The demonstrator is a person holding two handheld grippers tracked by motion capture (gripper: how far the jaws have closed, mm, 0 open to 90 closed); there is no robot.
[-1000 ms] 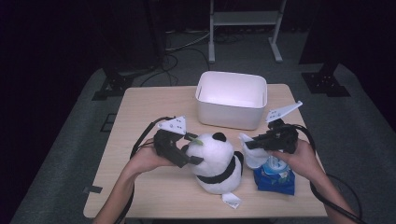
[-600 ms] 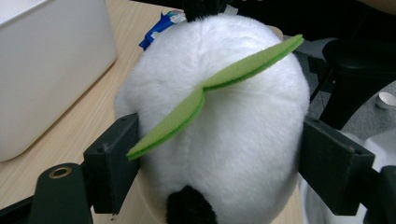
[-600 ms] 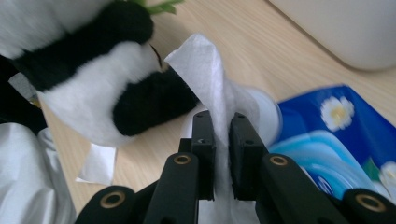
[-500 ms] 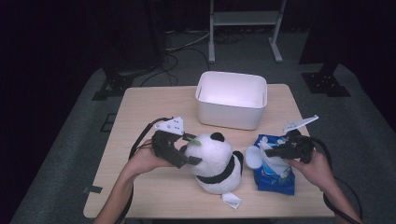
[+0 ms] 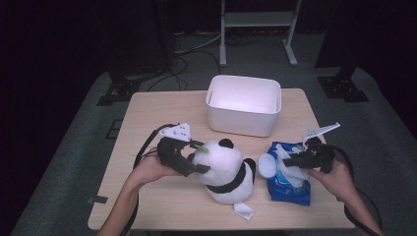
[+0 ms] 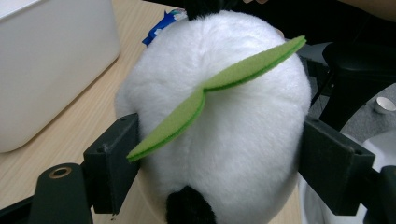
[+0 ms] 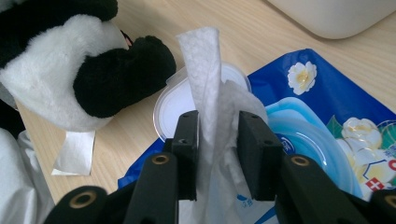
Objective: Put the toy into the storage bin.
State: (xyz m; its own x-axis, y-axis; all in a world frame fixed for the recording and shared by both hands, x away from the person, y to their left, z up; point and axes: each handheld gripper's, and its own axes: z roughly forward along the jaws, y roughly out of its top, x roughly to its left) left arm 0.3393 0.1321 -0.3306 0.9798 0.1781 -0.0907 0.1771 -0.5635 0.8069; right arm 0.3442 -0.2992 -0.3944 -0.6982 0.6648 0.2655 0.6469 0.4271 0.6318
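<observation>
Tabletop (image 5: 162,123): left hand-held gripper (image 5: 194,157) clamps panda (image 5: 223,169); right hand-held gripper's (image 7: 217,140) jaws opening around wipe (image 7: 205,70).

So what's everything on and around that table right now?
table: one, light wood, under everything
box: one, white, open-topped, far middle of the table
toy panda: one, white and black, near middle, a green felt leaf on its head
label: one, white, at the panda's base
pack of wipes: one, blue, right of the panda, its round lid flipped open
wipe: one, white, sticking up out of the pack
metal frame: one, pale, on the floor behind the table
left gripper: black, clamped on the panda's head
right gripper: black, wipe between its jaws, which have just been opening
</observation>
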